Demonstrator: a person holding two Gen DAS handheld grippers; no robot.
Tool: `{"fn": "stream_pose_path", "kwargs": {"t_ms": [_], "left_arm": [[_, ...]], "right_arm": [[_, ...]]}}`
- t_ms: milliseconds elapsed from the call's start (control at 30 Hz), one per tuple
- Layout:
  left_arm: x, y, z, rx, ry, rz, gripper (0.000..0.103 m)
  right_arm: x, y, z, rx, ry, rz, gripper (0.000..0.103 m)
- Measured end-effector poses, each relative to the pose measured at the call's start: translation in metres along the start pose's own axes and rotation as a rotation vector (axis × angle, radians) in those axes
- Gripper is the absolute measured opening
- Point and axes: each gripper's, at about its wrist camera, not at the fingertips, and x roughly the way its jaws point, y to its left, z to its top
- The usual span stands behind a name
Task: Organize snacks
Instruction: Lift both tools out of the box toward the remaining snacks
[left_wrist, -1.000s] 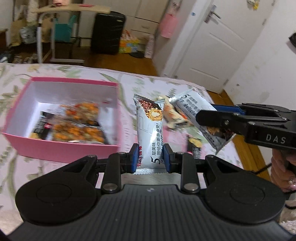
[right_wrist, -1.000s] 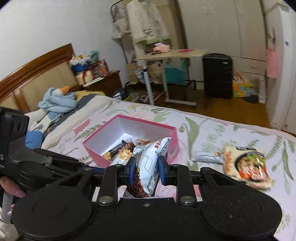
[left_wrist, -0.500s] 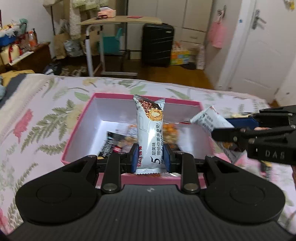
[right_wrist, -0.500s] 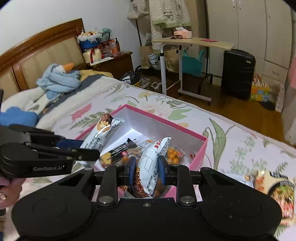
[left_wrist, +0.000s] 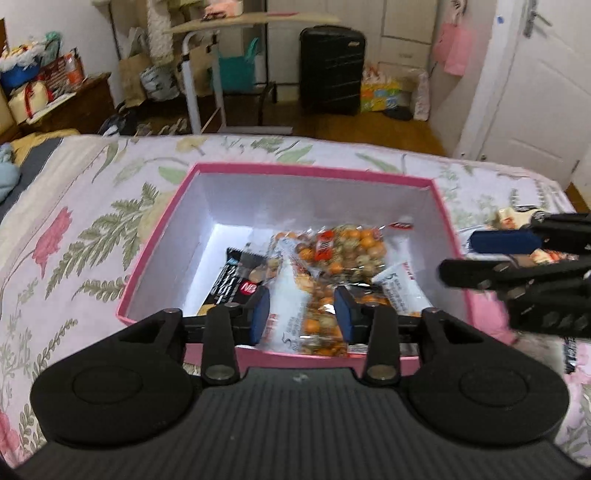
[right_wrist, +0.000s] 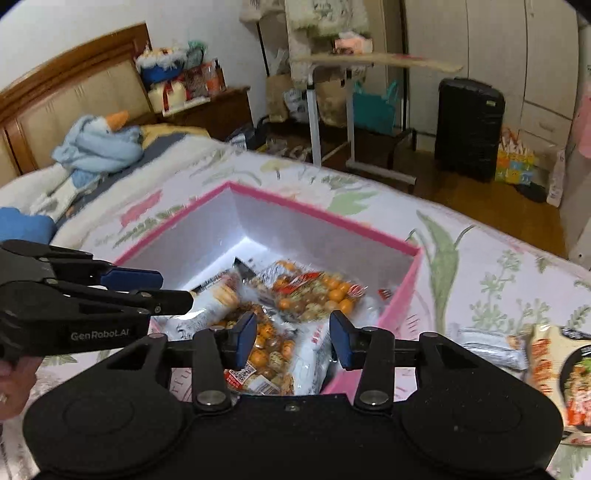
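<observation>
Pink box (left_wrist: 445, 218) holds snack packets (right_wrist: 317, 291); both tools, left (left_wrist: 301, 314) and right (right_wrist: 293, 339), spread apart; "GenRobot.AI" on left.

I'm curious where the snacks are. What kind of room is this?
Most likely a bedroom: the pink snack box sits on a flowered bedspread, with a wooden headboard behind and a white wardrobe by the wall.

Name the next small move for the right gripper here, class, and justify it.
Probably swing the right gripper toward the noodle packet on the bedspread: both it and the left gripper are open over the pink box, snacks inside, while that packet lies outside.
</observation>
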Motion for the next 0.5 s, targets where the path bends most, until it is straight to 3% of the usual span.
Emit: {"fn": "stream_pose_path", "kwargs": {"t_ms": [200, 267, 400, 500], "left_arm": [[-0.034, -0.031, 0.006, 0.029, -0.058, -0.126, 0.041], [-0.043, -0.05, 0.009, 0.052, -0.086, -0.18, 0.042], [-0.049, -0.09, 0.01, 0.111, -0.129, -0.287, 0.052], [-0.04, -0.119, 0.001, 0.166, -0.149, -0.347, 0.057]], "right_arm": [[-0.081, -0.031, -0.008, 0.04, -0.126, -0.03, 0.067], [-0.107, -0.045, -0.019, 0.07, -0.178, -0.068, 0.069], [-0.143, -0.08, -0.056, 0.158, -0.257, -0.189, 0.072], [-0.146, -0.106, -0.087, 0.263, -0.182, -0.347, 0.072]]}}
